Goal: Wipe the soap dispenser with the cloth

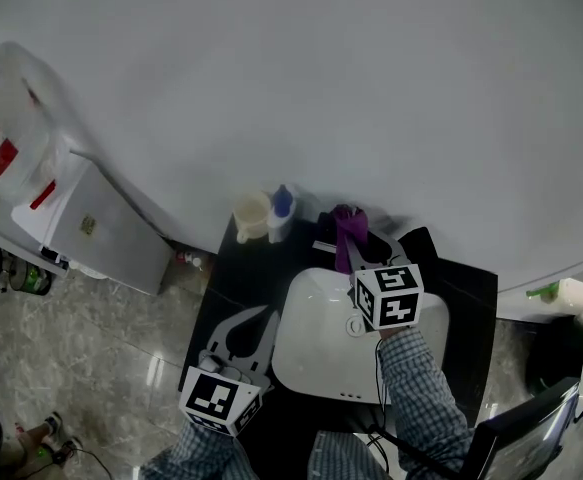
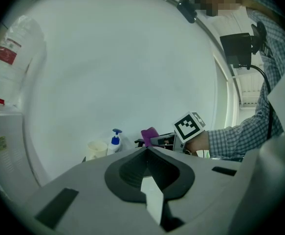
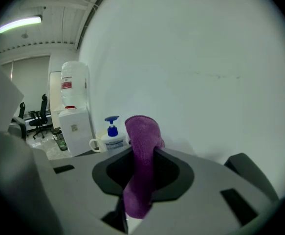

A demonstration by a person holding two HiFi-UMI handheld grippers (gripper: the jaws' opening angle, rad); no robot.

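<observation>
- Purple cloth is pinched between the jaws of my right hand-held gripper. It runs up through the gap, and its folded top stands above the jaw tips.
- In the head view this right hand-held gripper is raised over the back rim of the white sink basin, with the cloth at its front end.
- My left hand-held gripper is clenched, its jaws meeting at the tips with nothing between them. It sits low at the table's front left, well apart from the task's things.
- The soap dispenser stands just left of the cloth and a little beyond it, not touching it. It is upright at the back of the black table, close to the wall.
- From the head view the dispenser lies to the left of my right hand-held gripper, with a bare strip of table between the two.
- It has a blue pump top on a pale body. The body carries a label, but the print is too small for me to read.
- A cream cup sits right beside the dispenser on its left.
- The marker cubes on both hand-held grippers show only black-and-white square patterns, no words.
- Further left, off the table, is a white water cooler. The bottle on top of it has a red label, and its writing is not legible.
</observation>
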